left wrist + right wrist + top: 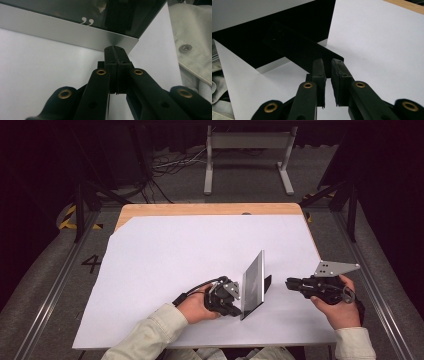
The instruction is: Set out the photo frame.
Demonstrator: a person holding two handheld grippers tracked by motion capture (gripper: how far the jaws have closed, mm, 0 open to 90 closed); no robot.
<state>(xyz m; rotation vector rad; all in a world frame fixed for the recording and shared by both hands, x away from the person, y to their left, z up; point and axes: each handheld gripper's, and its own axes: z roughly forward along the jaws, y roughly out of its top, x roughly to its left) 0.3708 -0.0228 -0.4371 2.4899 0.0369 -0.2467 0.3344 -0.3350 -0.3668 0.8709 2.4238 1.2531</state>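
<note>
On a white-covered counter (165, 250), the left gripper (226, 296), its fingers (111, 65) clenched together, touched the silver lower edge of an upright picture frame (253, 281) standing near the front, while right of the frame the right gripper (291, 282) held its fingers (319, 72) slightly parted, grasping nothing, just short of the frame's black back stand (299, 50).

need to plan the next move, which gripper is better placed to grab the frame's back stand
Right, probably. The right gripper faces the picture frame's back, its slightly parted jaws almost at the black stand. The left gripper is shut against the frame's front corner.
</note>
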